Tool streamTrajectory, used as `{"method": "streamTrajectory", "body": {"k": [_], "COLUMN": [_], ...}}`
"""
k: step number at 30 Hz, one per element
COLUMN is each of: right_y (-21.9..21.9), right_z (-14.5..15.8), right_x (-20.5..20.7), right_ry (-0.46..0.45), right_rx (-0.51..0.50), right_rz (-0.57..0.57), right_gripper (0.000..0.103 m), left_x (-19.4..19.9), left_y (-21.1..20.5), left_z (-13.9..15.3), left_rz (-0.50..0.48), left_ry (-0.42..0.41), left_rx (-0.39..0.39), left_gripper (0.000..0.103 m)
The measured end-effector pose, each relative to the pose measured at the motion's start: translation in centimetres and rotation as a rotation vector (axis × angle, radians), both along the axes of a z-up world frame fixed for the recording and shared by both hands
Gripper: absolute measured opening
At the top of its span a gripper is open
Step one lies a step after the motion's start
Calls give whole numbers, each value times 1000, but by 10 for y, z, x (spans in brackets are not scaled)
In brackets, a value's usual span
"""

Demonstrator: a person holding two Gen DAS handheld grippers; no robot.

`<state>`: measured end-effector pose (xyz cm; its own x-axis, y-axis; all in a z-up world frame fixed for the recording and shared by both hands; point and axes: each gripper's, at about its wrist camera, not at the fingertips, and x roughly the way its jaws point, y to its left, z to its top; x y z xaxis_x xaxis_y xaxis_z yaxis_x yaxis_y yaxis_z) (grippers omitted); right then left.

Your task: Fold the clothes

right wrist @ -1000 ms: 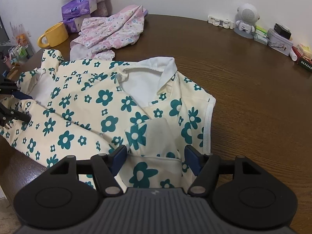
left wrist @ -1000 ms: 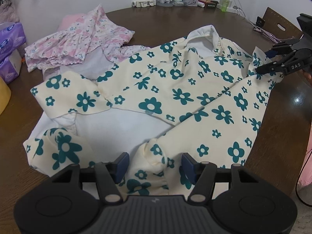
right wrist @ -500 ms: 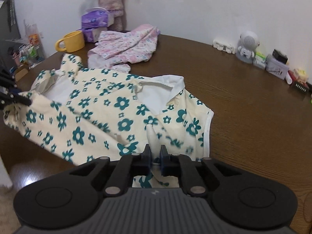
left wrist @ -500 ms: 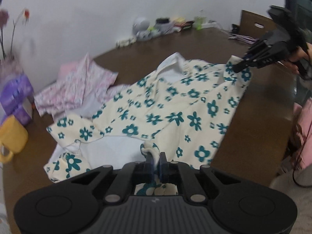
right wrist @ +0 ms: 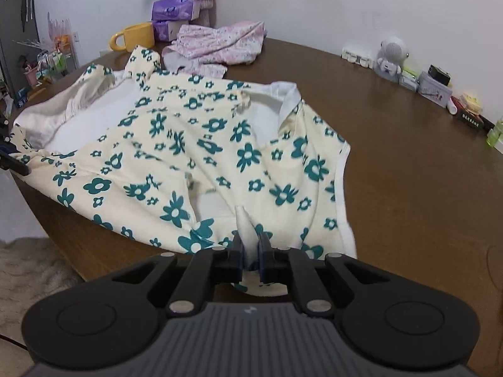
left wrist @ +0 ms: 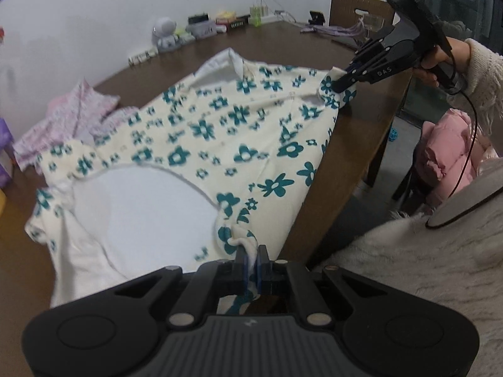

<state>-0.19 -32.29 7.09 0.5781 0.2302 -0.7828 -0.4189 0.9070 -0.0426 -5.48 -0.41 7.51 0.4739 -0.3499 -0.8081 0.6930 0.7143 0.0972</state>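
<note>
A cream garment with teal flowers [left wrist: 220,132] [right wrist: 201,144] lies spread over the near part of the round brown table [right wrist: 408,163], its white lining showing at the open hem. My left gripper [left wrist: 250,253] is shut on a bunched bit of its edge by the table's rim. My right gripper [right wrist: 250,245] is shut on a pinch of cream cloth near the other end. The left wrist view shows the right gripper [left wrist: 341,83] held by a hand, gripping a corner of the garment. Cloth between the two grips hangs over the table edge.
A pink flowered garment [right wrist: 220,45] lies crumpled at the back. A yellow mug [right wrist: 135,37] and purple tissue packs [right wrist: 173,9] stand near it. A small white figure [right wrist: 391,59] and boxes line the far edge. A chair with pink clothing [left wrist: 446,157] stands beside the table.
Both grippers shut on the flowered garment's edge, then drew it toward the table's near rim. The cloth now stretches between them and partly hangs over the edge.
</note>
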Motion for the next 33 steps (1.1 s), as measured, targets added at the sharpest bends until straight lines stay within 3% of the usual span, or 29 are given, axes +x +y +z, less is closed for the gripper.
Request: {"method": "streamTrajectory", "body": {"k": [5, 8, 10, 13, 15, 17, 22, 26, 31, 33], "right_y": [1, 1, -6, -18, -26, -26, -6, 14, 29, 30], "right_z": [-6, -6, 1, 24, 35, 40, 33, 14, -11, -19], "right_x": [-1, 0, 1, 8, 24, 49, 118, 162, 196, 203], "right_ry": [7, 19, 32, 5, -17, -24, -11, 13, 19, 16], "right_rx": [-2, -1, 47, 133, 152, 133, 48, 0, -49, -55], "right_rz": [-5, -11, -31, -61, -90, -113, -138, -141, -169, -178], "right_gripper": [8, 17, 39, 48, 51, 52, 52, 57, 57, 54], "left_x": [1, 2, 4, 10, 28, 56, 130, 164, 164, 160], "left_y": [5, 14, 27, 60, 76, 83, 86, 92, 113, 124], "left_z": [-8, -2, 18, 49, 63, 65, 41, 9, -3, -1], "left_rz": [21, 65, 123, 246, 348, 421, 543, 611, 666, 692], "left_ry": [20, 40, 14, -45, -78, -94, -63, 2, 22, 16], "left_rx": [-3, -26, -70, -181, -190, -139, 19, 83, 66, 51], "left_gripper": [5, 16, 49, 72, 73, 73, 73, 70, 24, 23]}}
